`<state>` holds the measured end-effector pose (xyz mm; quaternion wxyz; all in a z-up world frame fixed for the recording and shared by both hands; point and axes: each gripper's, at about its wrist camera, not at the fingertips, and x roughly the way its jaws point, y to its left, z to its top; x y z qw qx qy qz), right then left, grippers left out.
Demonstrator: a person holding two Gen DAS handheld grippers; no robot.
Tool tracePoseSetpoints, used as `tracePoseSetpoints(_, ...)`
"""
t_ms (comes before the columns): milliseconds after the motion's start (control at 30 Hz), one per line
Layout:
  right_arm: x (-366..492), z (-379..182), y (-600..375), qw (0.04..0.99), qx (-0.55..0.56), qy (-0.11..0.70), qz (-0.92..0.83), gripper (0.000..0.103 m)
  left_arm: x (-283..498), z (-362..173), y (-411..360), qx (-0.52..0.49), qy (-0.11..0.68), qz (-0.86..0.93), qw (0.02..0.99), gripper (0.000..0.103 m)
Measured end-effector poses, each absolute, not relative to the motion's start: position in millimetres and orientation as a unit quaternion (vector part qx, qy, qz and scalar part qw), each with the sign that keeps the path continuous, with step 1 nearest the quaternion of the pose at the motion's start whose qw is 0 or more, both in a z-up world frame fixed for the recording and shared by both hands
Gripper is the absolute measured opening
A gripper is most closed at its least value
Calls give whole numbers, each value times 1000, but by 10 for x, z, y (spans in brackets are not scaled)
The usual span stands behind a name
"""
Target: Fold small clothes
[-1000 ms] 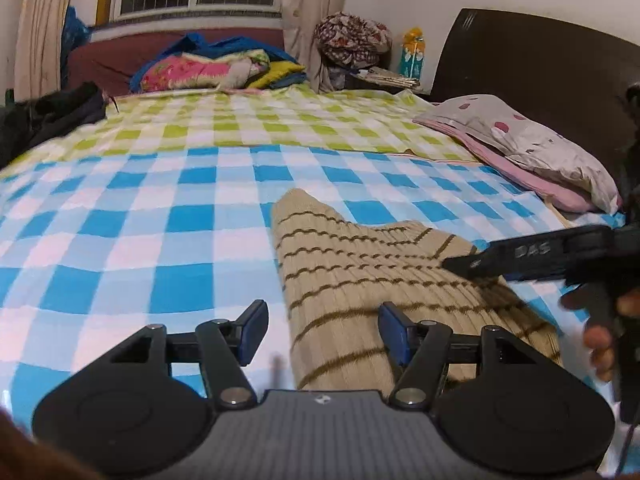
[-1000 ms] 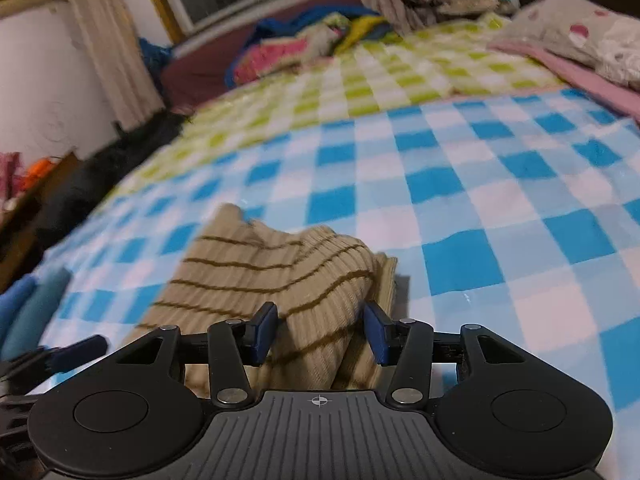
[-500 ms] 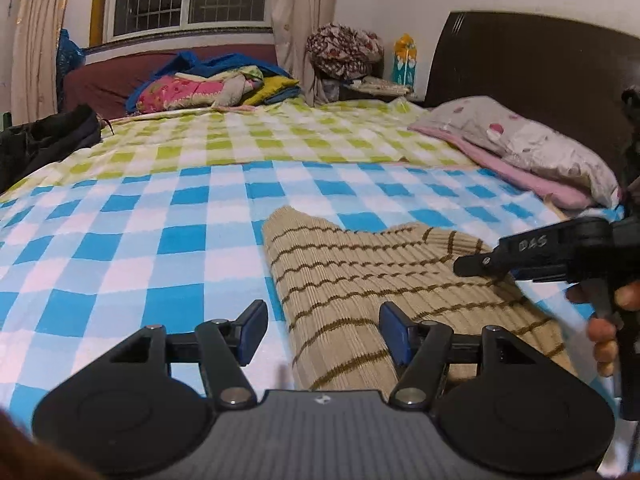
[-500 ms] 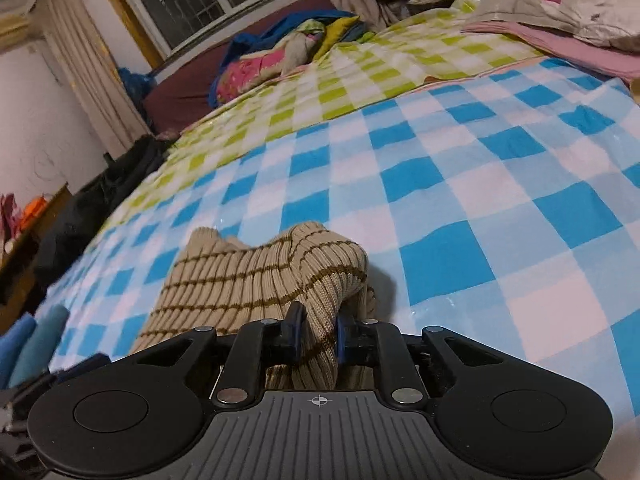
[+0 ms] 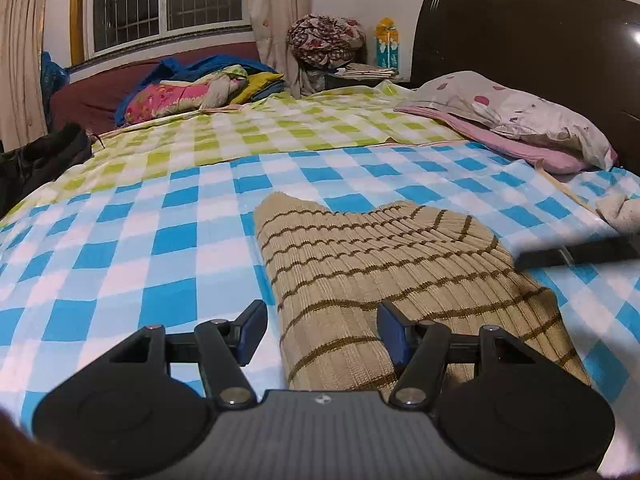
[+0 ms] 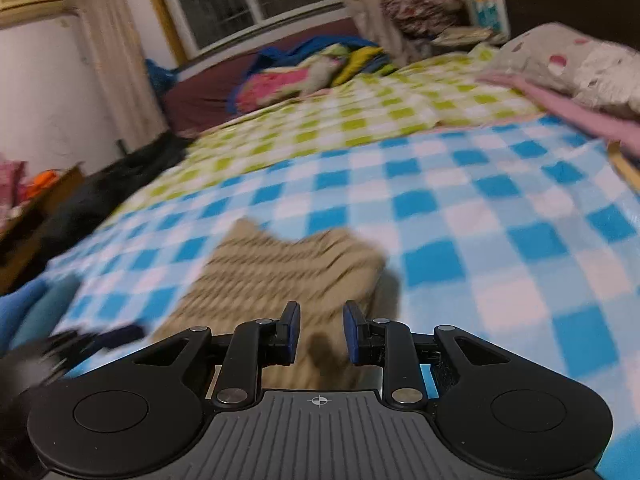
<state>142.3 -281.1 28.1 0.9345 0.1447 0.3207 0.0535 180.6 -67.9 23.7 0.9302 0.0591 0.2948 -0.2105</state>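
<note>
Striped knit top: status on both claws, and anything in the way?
Left claw open, over the knit's near edge, not gripping. Right claw opening, nothing pinched. Striped knit top lying partly folded on blue checked blanket. Nothing in the way.

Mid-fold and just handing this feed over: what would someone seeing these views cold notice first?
The tan ribbed top with brown stripes lies partly folded in the middle of the blue-and-white checked blanket. The left gripper hangs open over its near edge, touching nothing. The right gripper is opening its jaws just above the garment's near right corner, with no cloth between them; that view is blurred.
</note>
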Motion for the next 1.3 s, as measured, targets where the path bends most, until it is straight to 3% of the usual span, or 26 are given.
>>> tracePoseSetpoints(133,1147,142,-2655,922,137,351,85,23,1788,245,-670,54,299,-205,931,65)
tracePoseSetpoints(167,1150,76,-2626,922,126,358,80,21,1770,253,-670,57,299,-204,931,65)
tracePoseSetpoints(200,1179,-3,-2616,924,109,362,64,10,1747,262,-667,59,299,-205,930,65)
tracePoseSetpoints(233,1204,-60,-2628,926,97,360,51,6,1722,269,-660,62,300,-207,929,65)
tracePoseSetpoints(300,1267,-164,-2744,923,113,366,29,3,1674,270,-659,69,299,-206,929,66)
tracePoseSetpoints(667,1043,-27,-2916,936,131,325,26,16,1349,376,-628,67,301,-158,938,66)
tracePoseSetpoints(967,1022,-116,-2761,929,101,354,33,17,1175,211,-698,80,354,-123,924,67)
tracePoseSetpoints(1300,785,91,-2666,943,89,320,26,17,980,227,-792,89,361,-116,921,69)
